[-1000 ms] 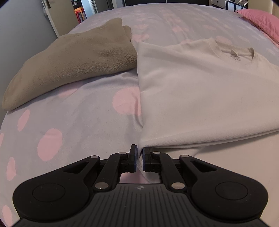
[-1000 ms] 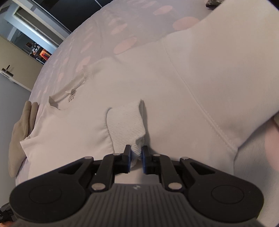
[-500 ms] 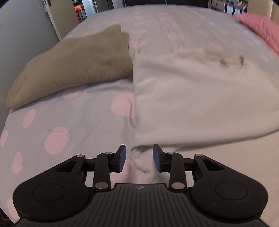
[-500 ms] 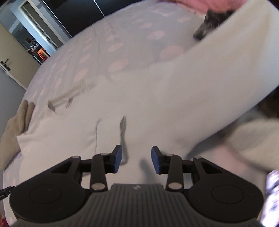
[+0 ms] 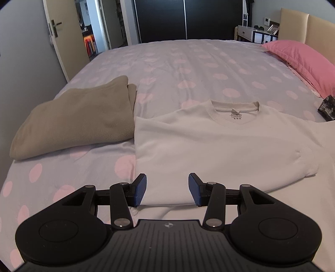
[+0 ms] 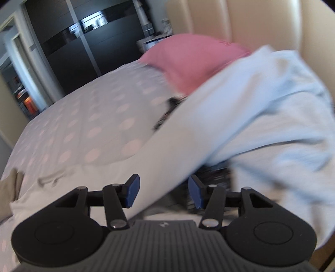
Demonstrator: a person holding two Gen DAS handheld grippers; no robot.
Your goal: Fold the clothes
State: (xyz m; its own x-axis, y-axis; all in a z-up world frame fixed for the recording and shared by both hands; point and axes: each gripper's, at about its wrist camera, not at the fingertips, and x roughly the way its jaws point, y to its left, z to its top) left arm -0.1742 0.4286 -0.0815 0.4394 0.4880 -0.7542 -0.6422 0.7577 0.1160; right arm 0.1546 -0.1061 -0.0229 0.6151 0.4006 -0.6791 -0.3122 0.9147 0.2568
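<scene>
We find the white cotton crew-neck sweatshirt [image 5: 219, 142] lying flat on the bed, neck label up, its near folded edge just ahead of the left gripper [image 5: 166, 189], whose jaws stand wide apart and hold nothing. The right gripper [image 6: 163, 192] also has its jaws apart and empty; a white sleeve of the same garment [image 6: 209, 125] runs blurred past them. A folded beige fleece garment [image 5: 79, 119] lies just beside the sweatshirt's left edge. The bed's grey cover with pink dots [image 5: 188, 62] carries a pink pillow [image 5: 301, 60] by the cream padded headboard [image 5: 309, 27]. Dark wardrobe doors [image 5: 184, 18] stand beyond.
</scene>
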